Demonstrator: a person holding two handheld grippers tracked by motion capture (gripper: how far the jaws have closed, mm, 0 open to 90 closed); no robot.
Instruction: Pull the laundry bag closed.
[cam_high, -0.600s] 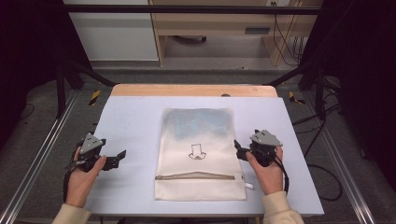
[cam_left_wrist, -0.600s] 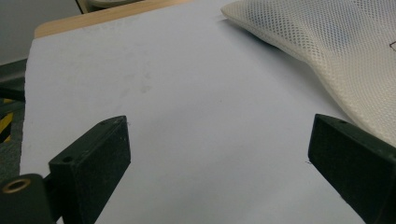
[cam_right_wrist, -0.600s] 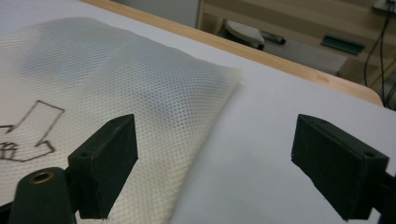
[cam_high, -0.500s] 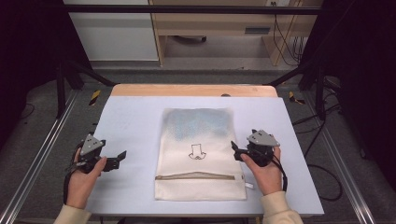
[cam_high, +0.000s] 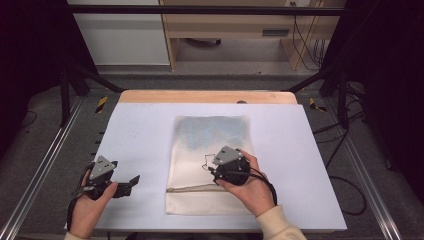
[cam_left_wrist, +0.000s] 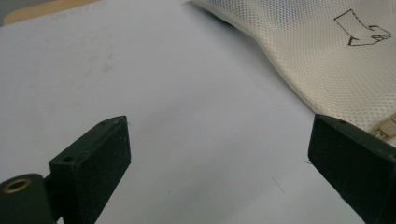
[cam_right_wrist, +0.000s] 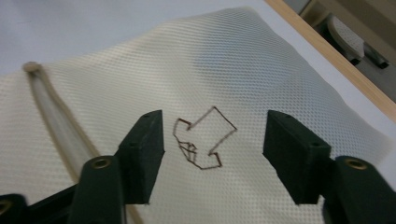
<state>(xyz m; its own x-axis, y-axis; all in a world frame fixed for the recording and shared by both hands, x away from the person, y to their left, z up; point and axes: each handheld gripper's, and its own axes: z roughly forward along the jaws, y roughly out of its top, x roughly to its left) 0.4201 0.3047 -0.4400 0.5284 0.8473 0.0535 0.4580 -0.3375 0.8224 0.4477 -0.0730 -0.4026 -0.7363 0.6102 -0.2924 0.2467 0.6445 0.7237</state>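
A cream mesh bag (cam_high: 200, 135) lies flat in the middle of the white table (cam_high: 140, 130), with something bluish showing through its far half. A black arrow outline (cam_right_wrist: 203, 140) is drawn on it, and a zipper (cam_high: 190, 189) runs across its near part. My right gripper (cam_high: 211, 167) hovers over the bag's middle. In the right gripper view it (cam_right_wrist: 215, 126) stands open, its jaws either side of the arrow, apart from the mesh. My left gripper (cam_high: 131, 184) is open over bare table left of the bag (cam_left_wrist: 327, 60), with nothing between its fingers (cam_left_wrist: 93, 158).
A wooden strip (cam_high: 200, 96) borders the table's far edge. Metal rails (cam_high: 45, 165) run along both sides. Cables (cam_high: 345, 180) lie on the floor at the right. A white cabinet (cam_high: 120, 35) and a wooden shelf stand beyond the table.
My right gripper has moved left from beside the bag's right edge to over the bag's middle, above the arrow. The left gripper has stayed where it was.
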